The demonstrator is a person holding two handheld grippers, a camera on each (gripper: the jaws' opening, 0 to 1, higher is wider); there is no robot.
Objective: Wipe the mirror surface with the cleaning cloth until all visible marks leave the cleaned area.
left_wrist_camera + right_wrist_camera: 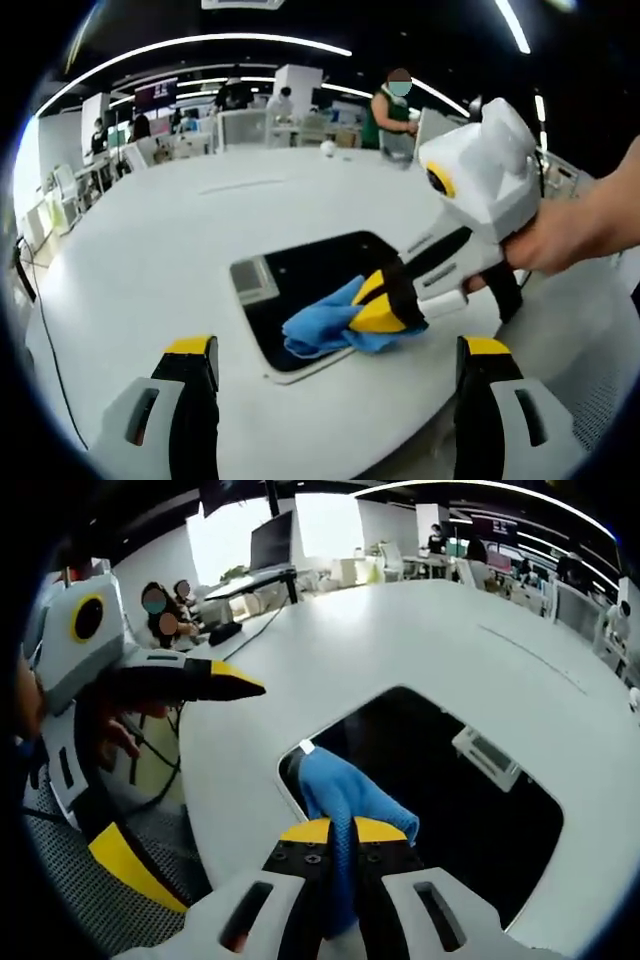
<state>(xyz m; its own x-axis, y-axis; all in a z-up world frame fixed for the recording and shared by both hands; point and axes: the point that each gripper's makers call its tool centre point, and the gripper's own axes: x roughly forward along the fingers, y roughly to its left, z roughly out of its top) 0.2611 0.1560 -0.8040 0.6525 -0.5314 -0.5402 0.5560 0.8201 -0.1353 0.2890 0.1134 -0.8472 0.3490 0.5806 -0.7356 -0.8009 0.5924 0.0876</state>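
We're pinching the cloth (345, 805) w/ right gripper (385, 305) on mirror (470, 810); left gripper (335, 362) hanging wide, empty. Risk: thin grip, cloth dragging loose mid-wipe.

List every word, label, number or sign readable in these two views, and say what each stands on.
None can be read.
Wall screen at the back of the room: too small and blurred to read.
Mirror, blue cleaning cloth, white table and both tools: no lettering that I can make out.

Cloth (322, 325) on mirror (310, 275), mirror on table (150, 250).
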